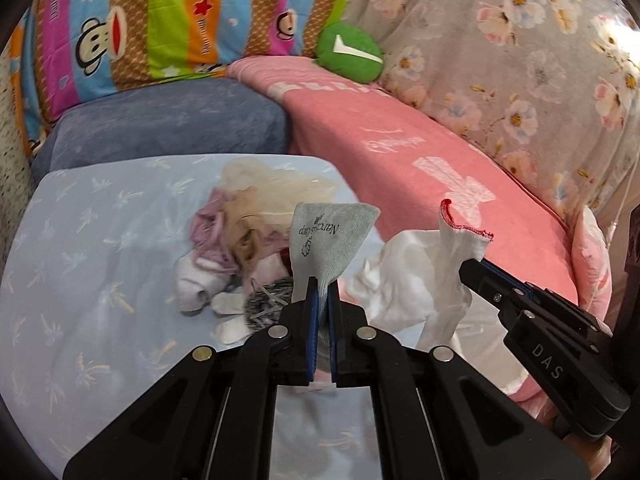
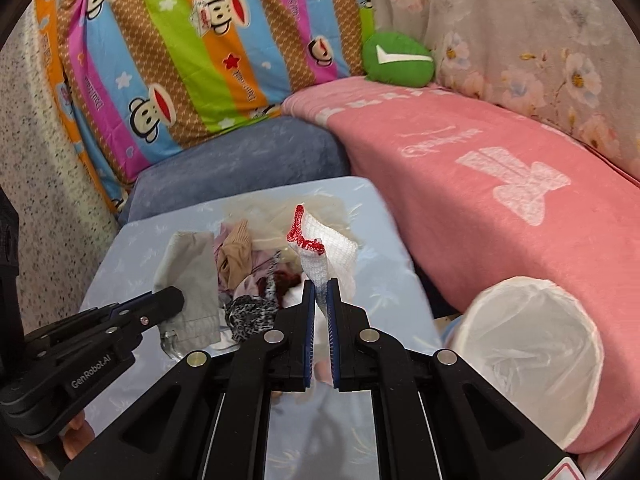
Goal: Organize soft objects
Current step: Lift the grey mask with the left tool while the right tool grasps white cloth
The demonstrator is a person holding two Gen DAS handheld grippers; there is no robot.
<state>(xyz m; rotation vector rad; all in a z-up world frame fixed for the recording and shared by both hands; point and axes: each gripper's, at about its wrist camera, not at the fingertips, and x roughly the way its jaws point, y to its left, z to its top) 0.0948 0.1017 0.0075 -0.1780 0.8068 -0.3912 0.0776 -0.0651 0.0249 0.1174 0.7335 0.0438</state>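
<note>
Item 1: grey sock (image 1: 326, 240), printed lettering on the leg. Held up above the surface (image 1: 80, 280) by the left gripper (image 1: 323, 300), jaws clamped together on its lower part; the cuff stands free and flares open above. Light, limp knit; it will fold wherever unsupported.

Item 2: white knit cloth with red-stitched edge (image 2: 320, 252) (a sock or a work glove, cannot tell which). Pinched by the right gripper (image 2: 320, 304), jaws closed on its lower end, red hem uppermost. Soft, open weave, likely to stretch and snag; best held across a doubled thickness near the hem, not by a single loose layer.

Item 3: heap of small garments (image 1: 240, 248) on the light-blue patterned surface, just beyond both grippers: pink, tan and white pieces, one black-and-white speckled. Tangled together (lifting one may drag its neighbours).

Item 4: white lined bin (image 2: 532, 356), open-mouthed, beside the surface and against the pink blanket (image 2: 480, 168). Possibly the receptacle for sorted pieces.

Judgement: both held pieces weigh next to nothing; slipping is the lesser risk, drooping and catching the greater.
</note>
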